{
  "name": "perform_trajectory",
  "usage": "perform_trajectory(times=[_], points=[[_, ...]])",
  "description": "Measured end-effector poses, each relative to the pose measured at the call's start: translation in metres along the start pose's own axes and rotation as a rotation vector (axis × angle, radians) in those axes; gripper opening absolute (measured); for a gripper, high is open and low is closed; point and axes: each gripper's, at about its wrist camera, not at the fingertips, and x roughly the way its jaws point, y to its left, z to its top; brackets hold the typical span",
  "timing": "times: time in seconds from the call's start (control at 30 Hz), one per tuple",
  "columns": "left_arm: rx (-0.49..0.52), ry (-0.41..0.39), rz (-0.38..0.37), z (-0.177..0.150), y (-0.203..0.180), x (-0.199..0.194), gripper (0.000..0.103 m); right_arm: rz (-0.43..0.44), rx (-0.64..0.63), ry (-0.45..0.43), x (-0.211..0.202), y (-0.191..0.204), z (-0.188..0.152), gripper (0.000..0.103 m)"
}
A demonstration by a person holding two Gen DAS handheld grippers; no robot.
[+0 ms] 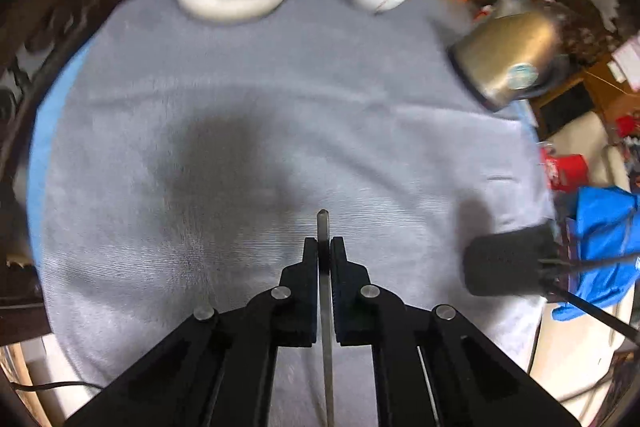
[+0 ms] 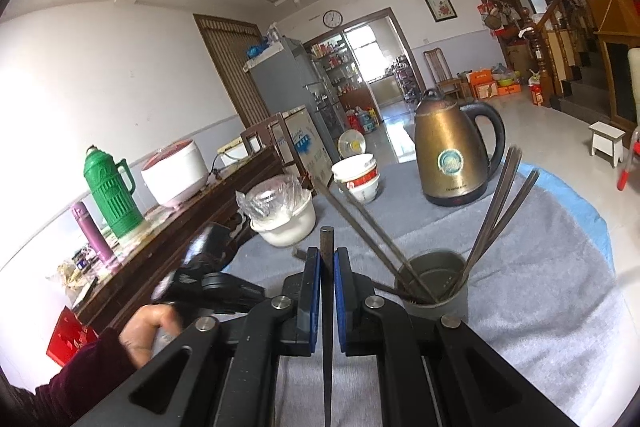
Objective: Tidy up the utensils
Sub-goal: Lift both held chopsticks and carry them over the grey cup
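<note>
In the left wrist view my left gripper [image 1: 324, 246] is shut on a thin metal chopstick [image 1: 323, 223], whose tip sticks out just past the fingers above the grey cloth [image 1: 280, 87]. My right gripper [image 2: 327, 255] is shut on a dark chopstick [image 2: 327, 239] that stands upright between its blue pads. Just right of it stands a dark utensil cup [image 2: 436, 291] with several chopsticks [image 2: 496, 207] leaning in it. The same cup [image 1: 508, 269] shows at the right edge of the left wrist view. A hand [image 2: 152, 327] holds the blurred left gripper [image 2: 208, 267] low on the left.
A white pot [image 2: 286, 223] with a plastic-wrapped lid, stacked red-and-white bowls [image 2: 358, 179] and a brass-coloured kettle [image 2: 452, 155] stand along the cloth's far side. A dark wooden sideboard [image 2: 180, 227] carries a green flask and a rice cooker. Blue fabric [image 1: 604, 227] lies off the table's right.
</note>
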Motion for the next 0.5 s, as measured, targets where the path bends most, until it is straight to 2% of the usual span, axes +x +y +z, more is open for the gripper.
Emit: perform_trajectory(times=[0.27, 0.5], points=[[0.141, -0.176, -0.113, -0.024, -0.044, -0.098, 0.005, -0.036, -0.019, -0.113, -0.028, -0.002, 0.037, 0.007], [0.234, -0.328, -0.173, -0.026, -0.078, -0.165, 0.005, -0.081, -0.008, -0.215, -0.048, -0.012, 0.072, 0.007]])
